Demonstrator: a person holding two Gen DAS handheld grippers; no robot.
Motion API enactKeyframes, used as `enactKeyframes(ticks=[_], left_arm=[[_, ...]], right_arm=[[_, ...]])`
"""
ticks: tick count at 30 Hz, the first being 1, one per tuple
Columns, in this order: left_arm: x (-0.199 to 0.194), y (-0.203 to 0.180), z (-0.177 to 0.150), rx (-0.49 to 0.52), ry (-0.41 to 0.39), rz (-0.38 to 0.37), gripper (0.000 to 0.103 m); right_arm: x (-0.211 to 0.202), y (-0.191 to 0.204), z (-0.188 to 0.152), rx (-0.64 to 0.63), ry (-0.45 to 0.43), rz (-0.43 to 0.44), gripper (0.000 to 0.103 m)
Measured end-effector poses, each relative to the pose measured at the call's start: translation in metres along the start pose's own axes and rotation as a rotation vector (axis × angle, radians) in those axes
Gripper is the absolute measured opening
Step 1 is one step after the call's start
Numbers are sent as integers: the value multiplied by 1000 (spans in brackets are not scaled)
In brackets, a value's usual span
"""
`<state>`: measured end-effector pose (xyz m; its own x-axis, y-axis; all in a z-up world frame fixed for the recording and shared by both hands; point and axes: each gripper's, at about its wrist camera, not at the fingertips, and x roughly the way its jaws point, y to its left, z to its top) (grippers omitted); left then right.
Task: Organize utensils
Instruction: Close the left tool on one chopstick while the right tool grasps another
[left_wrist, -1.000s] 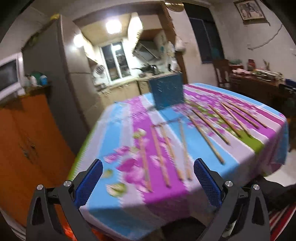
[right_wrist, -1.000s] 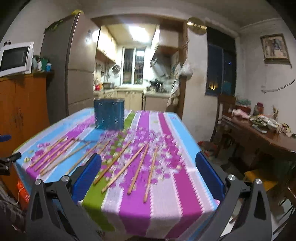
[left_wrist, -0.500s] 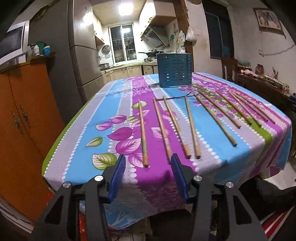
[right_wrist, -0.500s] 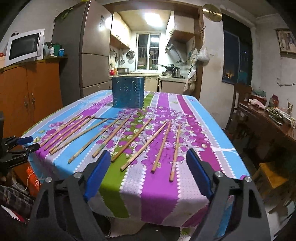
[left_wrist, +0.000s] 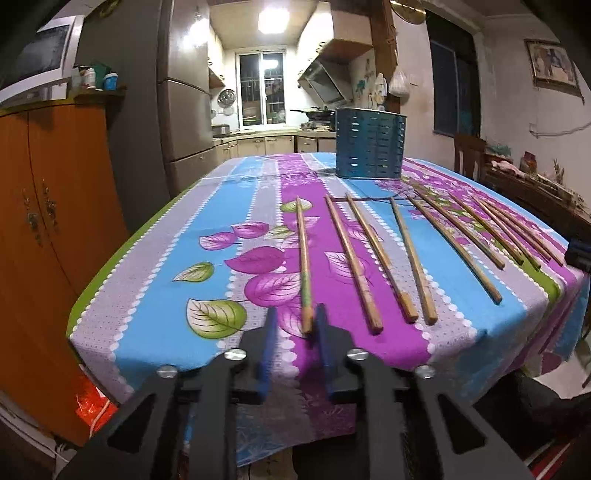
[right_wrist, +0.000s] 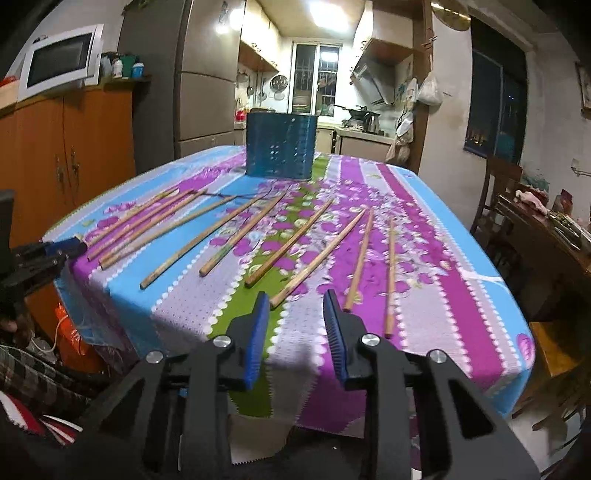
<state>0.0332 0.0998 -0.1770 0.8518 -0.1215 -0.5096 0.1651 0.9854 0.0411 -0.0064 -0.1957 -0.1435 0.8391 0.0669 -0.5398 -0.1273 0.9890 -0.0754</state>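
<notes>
My left gripper (left_wrist: 295, 315) and right gripper (right_wrist: 295, 301): jaws partly spread, pinching nothing.
Round wooden chopstick (left_wrist: 303, 266) lies lengthwise, near end between left pads, far tip toward perforated blue holder (left_wrist: 370, 143).

At the bottom centre of the frame the left gripper (left_wrist: 295, 317) has its blue pads (left_wrist: 267, 341) narrowly apart, flanking the near end of the leftmost chopstick (left_wrist: 303, 264). To its right, more wooden chopsticks (left_wrist: 404, 258) fan out across the floral striped tablecloth (left_wrist: 155, 291). A blue perforated utensil holder (left_wrist: 370, 143) stands upright at upper centre. An orange cabinet (left_wrist: 48, 206) fills the left edge, a grey refrigerator (left_wrist: 181, 99) behind it.
</notes>
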Motion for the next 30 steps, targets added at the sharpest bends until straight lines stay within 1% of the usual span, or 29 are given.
enactKeyframes(ticks=[1, 4, 7, 9, 15, 20, 24, 26, 27, 29, 30], left_arm=[[0, 0, -1, 8, -2, -8, 20], [0, -6, -3, 64, -20, 7, 20], [0, -3, -5, 55, -30, -7, 20], [0, -2, -5, 51, -32, -13, 20], [-1, -1, -8, 65, -55, -28, 20], [-3, -8, -12, 99, -86, 9, 19], [-3, -10, -14, 87, -99, -1, 11], [-4, -10, -15, 84, -105, -8, 9], [-4, -11, -15, 88, -109, -6, 9], [-3, -10, -15, 93, -112, -11, 8], [-4, -10, -15, 92, -112, -18, 8]], right_arm=[[4, 2, -2, 0, 3, -2, 29], [18, 5, -4, 20, 15, -16, 29], [27, 7, -3, 46, 18, -25, 29], [32, 12, -3, 47, 21, -32, 26], [36, 18, 0, 58, 27, -55, 25], [37, 23, 1, 80, 19, -100, 25], [38, 27, -2, 96, -2, -154, 23], [40, 27, -2, 118, -8, -178, 18], [41, 26, -1, 132, -11, -187, 17], [42, 23, -2, 157, -14, -196, 9], [43, 21, -1, 169, -14, -205, 9]])
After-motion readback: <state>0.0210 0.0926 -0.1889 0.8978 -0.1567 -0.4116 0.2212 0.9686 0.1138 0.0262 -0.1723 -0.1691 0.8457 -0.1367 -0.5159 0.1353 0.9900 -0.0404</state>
